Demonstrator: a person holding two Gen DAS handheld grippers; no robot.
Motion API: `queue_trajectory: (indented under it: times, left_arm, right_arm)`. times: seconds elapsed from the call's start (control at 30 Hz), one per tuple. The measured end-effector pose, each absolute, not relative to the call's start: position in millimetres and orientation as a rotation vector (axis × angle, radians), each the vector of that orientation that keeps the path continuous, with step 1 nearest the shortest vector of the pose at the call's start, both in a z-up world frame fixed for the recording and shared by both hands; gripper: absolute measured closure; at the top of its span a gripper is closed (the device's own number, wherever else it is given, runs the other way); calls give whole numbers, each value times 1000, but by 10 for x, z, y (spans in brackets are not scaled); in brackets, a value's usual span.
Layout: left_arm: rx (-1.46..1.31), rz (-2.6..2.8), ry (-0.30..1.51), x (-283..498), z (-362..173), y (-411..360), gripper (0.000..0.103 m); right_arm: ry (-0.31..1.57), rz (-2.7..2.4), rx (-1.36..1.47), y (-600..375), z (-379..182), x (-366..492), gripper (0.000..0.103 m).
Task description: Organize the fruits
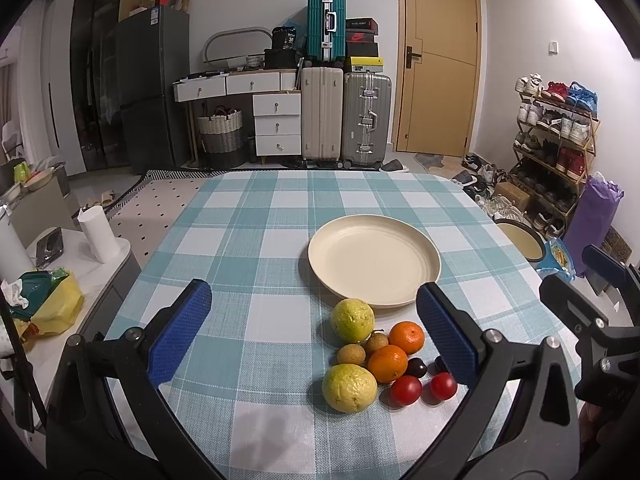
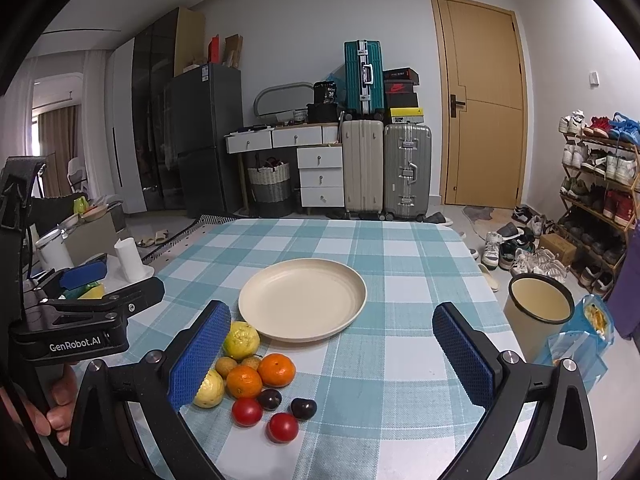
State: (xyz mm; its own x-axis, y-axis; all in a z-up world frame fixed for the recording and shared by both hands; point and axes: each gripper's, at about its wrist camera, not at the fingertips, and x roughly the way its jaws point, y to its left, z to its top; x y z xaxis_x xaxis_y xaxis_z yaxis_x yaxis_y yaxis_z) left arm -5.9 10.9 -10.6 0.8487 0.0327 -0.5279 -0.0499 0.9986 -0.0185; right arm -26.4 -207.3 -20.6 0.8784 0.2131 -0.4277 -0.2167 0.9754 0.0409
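The fruits lay in a tight cluster on the checked surface [image 1: 248,240], just in front of the cream plate [image 1: 374,260]: two yellow-green guavas [image 1: 352,320], two oranges [image 1: 387,363], small brown longans [image 1: 351,354], dark plums [image 1: 416,368] and two red tomatoes [image 1: 406,390]. The left gripper [image 1: 316,332] hovered with its fingers spread wide and empty, the cluster lying between them, nearer its right finger. The right gripper [image 2: 332,356] was likewise wide open and empty, the fruits sitting beside its left finger, which hid part of the nearer guava [image 2: 209,390].
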Motion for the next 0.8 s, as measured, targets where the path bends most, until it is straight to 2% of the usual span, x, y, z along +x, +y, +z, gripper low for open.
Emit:
queue_trajectory:
  times: [0.8]
  left_arm:
    - [-34, 47, 560, -58, -202, 125, 1]
  right_arm:
    - [453, 244, -27, -1992, -288, -212, 0]
